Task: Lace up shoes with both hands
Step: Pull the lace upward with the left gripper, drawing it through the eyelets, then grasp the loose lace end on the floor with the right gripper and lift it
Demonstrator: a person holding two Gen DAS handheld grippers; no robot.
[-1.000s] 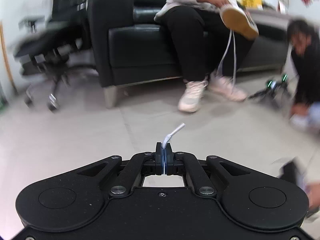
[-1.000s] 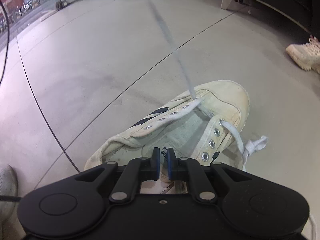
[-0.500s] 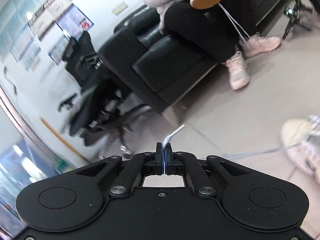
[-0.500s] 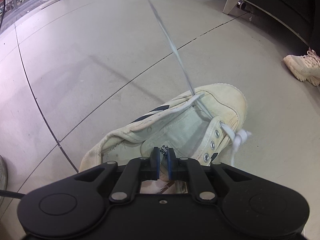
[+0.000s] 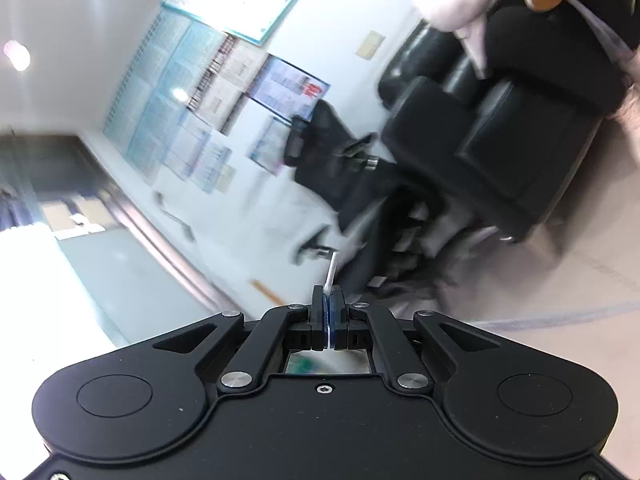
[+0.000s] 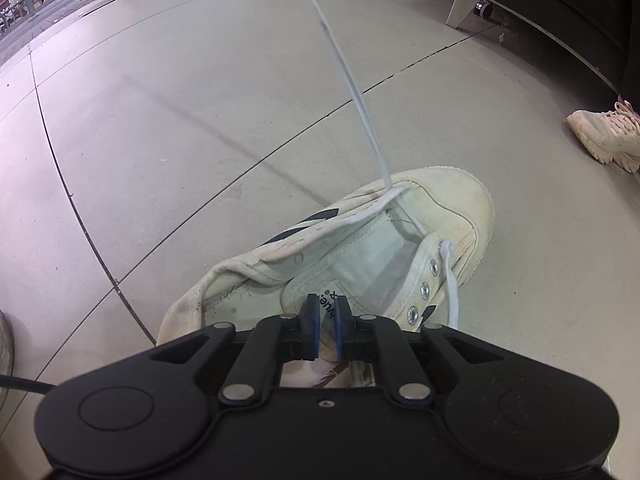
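**Shoe toe-away on the floor, one lace end pulled taut**

We see the shoe (image 6: 360,248) lying on the floor (image 6: 160,140), its long axis running from the heel just in front of the right gripper (image 6: 324,322) up and to the right, toe pointing away from us toward the black sofa (image 6: 560,8). It is a cream canvas low-top with a rubber toe cap, dark stripes on its outer side, metal eyelets and a scuffed, greyed collar. The tongue lies flat and the throat is wide open, with lace only through the eyelets nearest the toe.

From the toe-end eyelet on the striped side of the shoe, the white lace (image 6: 348,76) rises in a straight, taut line up and out of the top of the right wrist view. The other end comes out of the opposite toe-end eyelet and hangs slack down that side of the shoe.

The right gripper hangs over the heel opening of the shoe, its jaws nearly together with nothing visibly between them, the tongue label showing beyond the gap.

The left gripper (image 5: 328,304) has its jaws clenched on the lace end (image 5: 330,276), whose stiff tip sticks out beyond them. Beyond that gripper the room is blurred.
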